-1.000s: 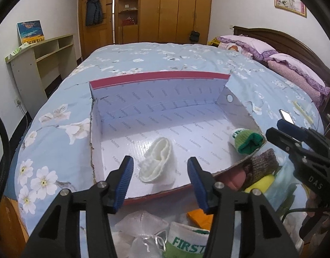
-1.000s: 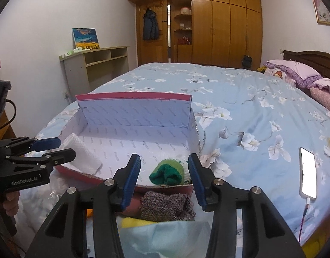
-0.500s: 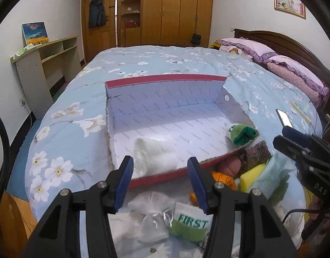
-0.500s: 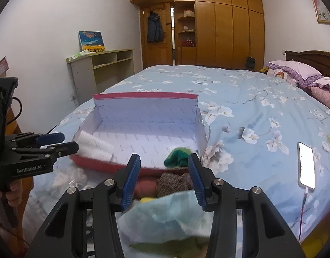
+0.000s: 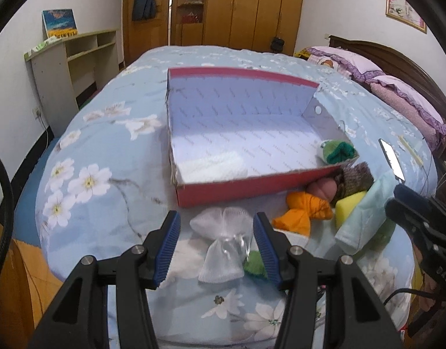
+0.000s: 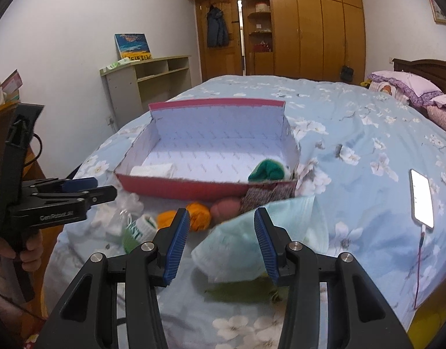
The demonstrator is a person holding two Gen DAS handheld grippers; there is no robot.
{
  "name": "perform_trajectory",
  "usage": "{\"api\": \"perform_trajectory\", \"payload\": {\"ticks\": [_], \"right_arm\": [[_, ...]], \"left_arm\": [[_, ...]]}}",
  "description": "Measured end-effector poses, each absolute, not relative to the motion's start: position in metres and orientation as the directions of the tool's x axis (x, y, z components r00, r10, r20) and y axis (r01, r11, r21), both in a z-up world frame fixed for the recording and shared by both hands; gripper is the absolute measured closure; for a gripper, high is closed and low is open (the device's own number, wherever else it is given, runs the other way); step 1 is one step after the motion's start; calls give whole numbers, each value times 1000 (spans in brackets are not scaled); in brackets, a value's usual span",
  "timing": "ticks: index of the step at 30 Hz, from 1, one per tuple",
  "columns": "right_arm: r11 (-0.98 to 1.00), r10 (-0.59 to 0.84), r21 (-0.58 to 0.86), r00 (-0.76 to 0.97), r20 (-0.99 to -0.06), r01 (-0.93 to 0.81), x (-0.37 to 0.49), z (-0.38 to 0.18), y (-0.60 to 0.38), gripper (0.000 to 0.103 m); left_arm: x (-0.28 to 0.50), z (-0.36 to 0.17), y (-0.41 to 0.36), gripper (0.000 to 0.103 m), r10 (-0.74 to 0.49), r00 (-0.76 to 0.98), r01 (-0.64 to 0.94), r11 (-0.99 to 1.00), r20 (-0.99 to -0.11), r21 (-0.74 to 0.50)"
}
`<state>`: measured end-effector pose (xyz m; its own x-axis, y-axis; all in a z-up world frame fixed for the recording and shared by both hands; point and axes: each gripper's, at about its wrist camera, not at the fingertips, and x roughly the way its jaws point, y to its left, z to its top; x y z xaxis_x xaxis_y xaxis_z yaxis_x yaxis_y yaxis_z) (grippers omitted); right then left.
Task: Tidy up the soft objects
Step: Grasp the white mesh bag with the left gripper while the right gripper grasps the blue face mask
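A red cardboard box (image 5: 237, 187) (image 6: 193, 189) with a white lining lies on the bed. Inside it are a white rolled sock (image 5: 214, 164) (image 6: 153, 171) and a green rolled sock (image 5: 337, 151) (image 6: 266, 171). In front of the box lie a white mesh pouch (image 5: 223, 241), an orange sock (image 5: 304, 209) (image 6: 196, 215), a pink ball (image 5: 321, 187) (image 6: 224, 207), a brown knit sock (image 5: 355, 176), a yellow sponge (image 5: 349, 206) and a pale green cloth (image 6: 252, 238) (image 5: 365, 218). My left gripper (image 5: 217, 247) stands open above the pouch. My right gripper (image 6: 221, 242) stands open over the cloth.
A phone (image 6: 422, 200) with a lit screen and a cable lies on the floral bedspread at the right. Pillows (image 5: 397, 93) sit by the headboard. A shelf unit (image 6: 147, 84) and wardrobes (image 6: 295, 29) line the far walls. A hand (image 6: 25, 250) holds the left gripper.
Both grippers have drawn back from the box toward the bed's near edge. The pile of soft things in front of the box has come into view beneath them. Neither jaw opening has changed.
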<state>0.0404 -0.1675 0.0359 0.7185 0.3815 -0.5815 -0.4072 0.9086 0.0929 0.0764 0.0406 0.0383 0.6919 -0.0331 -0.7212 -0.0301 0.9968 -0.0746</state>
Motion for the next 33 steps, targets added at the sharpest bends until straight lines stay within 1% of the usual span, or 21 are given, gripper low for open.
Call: {"api": "perform_trajectory", "payload": {"ticks": [7,15,25,26,28,30,33], "right_arm": [[903,393,115,690,-608,-414,27,26,-167,56],[899,399,136,648,-648,-416,26,10,-164,56],[907,389,161,630,-672,-389,28,-1,-167,56],[908,388,163,630,-673,-386,29,-2,-167,56],[910,386,168,627,-676,-379,29,-4,-168,56],[912,384,173,624,-680,-373,31,-5,-169,56],[915,380,178,623,-684,-363,32,-7,-170,56]], "left_arm": [[85,16,44,48,-42,654,-56,993,-756,-104],[93,4,45,48,-57,645,-61,990,-762,-126],[110,-14,39,49,-73,619,-66,987,-782,-144],[110,-14,39,50,-73,620,-67,987,-781,-145],[110,-14,39,57,-74,627,-64,987,-776,-146],[108,-12,38,69,-82,634,-56,987,-769,-151],[105,-10,39,78,-91,646,-47,986,-758,-158]]}}
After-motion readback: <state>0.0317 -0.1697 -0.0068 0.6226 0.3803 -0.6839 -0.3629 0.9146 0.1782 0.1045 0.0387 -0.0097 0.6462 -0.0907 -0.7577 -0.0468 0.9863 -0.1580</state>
